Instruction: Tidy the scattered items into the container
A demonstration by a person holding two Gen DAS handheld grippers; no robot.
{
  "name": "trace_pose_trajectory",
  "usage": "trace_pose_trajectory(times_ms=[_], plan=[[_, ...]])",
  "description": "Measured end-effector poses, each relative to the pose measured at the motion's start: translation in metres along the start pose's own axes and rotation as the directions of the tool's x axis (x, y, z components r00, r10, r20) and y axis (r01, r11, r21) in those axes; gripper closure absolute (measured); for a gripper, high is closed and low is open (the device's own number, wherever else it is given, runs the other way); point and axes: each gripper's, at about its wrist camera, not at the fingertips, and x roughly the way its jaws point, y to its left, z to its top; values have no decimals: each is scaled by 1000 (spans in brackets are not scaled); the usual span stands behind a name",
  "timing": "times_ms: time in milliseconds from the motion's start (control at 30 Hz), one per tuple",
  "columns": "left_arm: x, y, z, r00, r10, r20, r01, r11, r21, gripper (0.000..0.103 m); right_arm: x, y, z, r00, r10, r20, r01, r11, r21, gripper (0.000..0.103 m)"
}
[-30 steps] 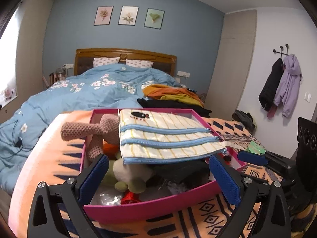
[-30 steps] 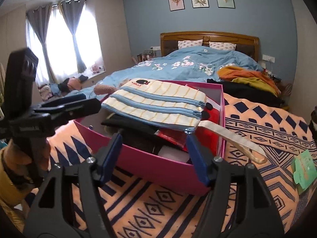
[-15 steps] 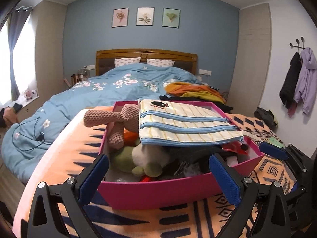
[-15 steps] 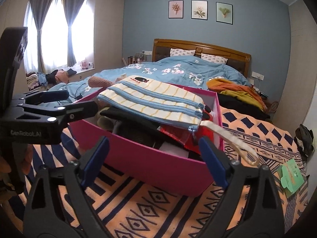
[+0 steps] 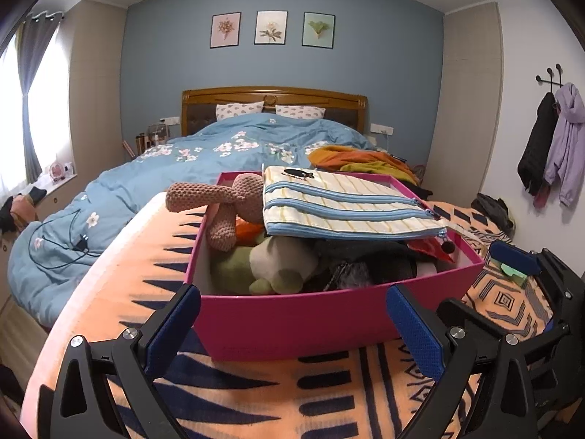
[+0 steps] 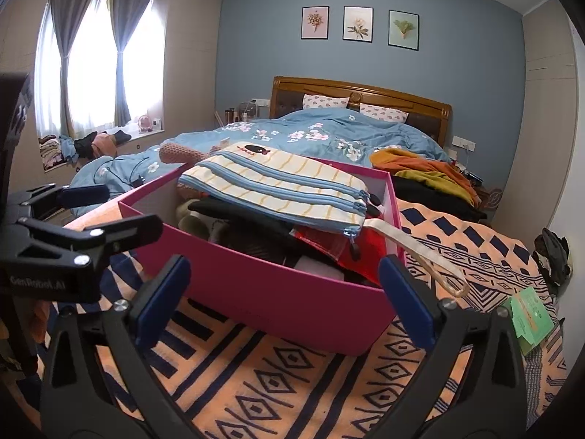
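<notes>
Here, the left gripper (image 5: 292, 323) and the right gripper (image 6: 283, 296) are both held spread wide and empty just before the pink box (image 5: 303, 316) on the patterned blanket (image 6: 292, 384). A striped zip pouch (image 5: 343, 203) is laid atop the heaped contents, beside a crocheted toy (image 5: 219, 206) draped over the box rim.

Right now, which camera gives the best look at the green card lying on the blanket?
The right wrist view: the green card lies in full view on the patterned blanket, right of the pink box. In the left wrist view only a small green corner shows, behind the other tongs' blue pad.
</notes>
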Motion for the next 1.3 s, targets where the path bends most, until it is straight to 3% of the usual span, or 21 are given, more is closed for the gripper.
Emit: trace_pose_trajectory(times_ms=[867, 1300], plan=[[-27, 5, -26, 1000, 13, 5, -13, 1000, -19, 0, -15, 22, -20, 1000, 20, -21, -19, 999, 42, 0], [-37, 5, -33, 1000, -19, 3, 19, 1000, -24, 0, -27, 23, -27, 1000, 16, -22, -14, 997, 70, 0]])
